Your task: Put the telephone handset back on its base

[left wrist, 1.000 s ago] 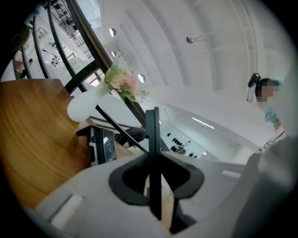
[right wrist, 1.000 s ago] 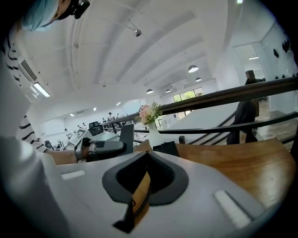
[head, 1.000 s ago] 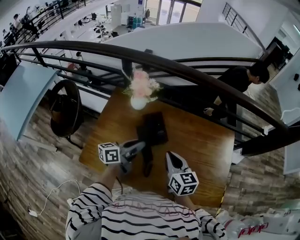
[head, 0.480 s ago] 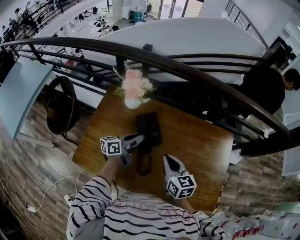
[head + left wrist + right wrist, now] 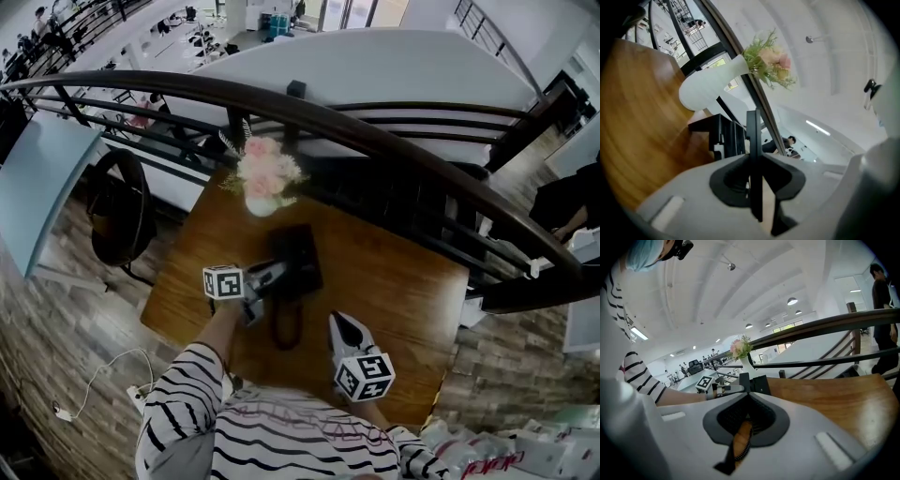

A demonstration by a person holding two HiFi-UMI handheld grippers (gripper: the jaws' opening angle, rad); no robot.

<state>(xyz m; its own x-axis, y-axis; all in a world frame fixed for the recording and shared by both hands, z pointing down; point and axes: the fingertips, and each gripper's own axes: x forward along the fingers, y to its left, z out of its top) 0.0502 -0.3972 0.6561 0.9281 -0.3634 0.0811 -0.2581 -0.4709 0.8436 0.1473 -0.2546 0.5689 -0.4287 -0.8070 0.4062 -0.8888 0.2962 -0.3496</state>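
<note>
A black telephone base [image 5: 302, 251] sits on the wooden table [image 5: 394, 281] in front of a white vase of pink flowers [image 5: 263, 184]. My left gripper [image 5: 272, 277] is shut on the black handset [image 5: 284, 279] and holds it at the base's near-left edge. In the left gripper view the handset [image 5: 752, 136] stands edge-on between the jaws of my left gripper [image 5: 753, 157], with the base [image 5: 723, 136] just beyond. The coiled cord [image 5: 286, 330] loops on the table toward me. My right gripper [image 5: 343, 324] hovers shut and empty right of the cord.
A dark curved railing [image 5: 375, 141] runs behind the table's far edge. A black office chair [image 5: 122, 211] stands on the wood floor at the left. A person in black [image 5: 567, 202] is behind the railing at far right. A white cable [image 5: 94, 394] lies on the floor.
My left gripper has carried the handset away from me, up to the base. The cord loop now trails behind it. The person behind the railing has walked off to the right.
</note>
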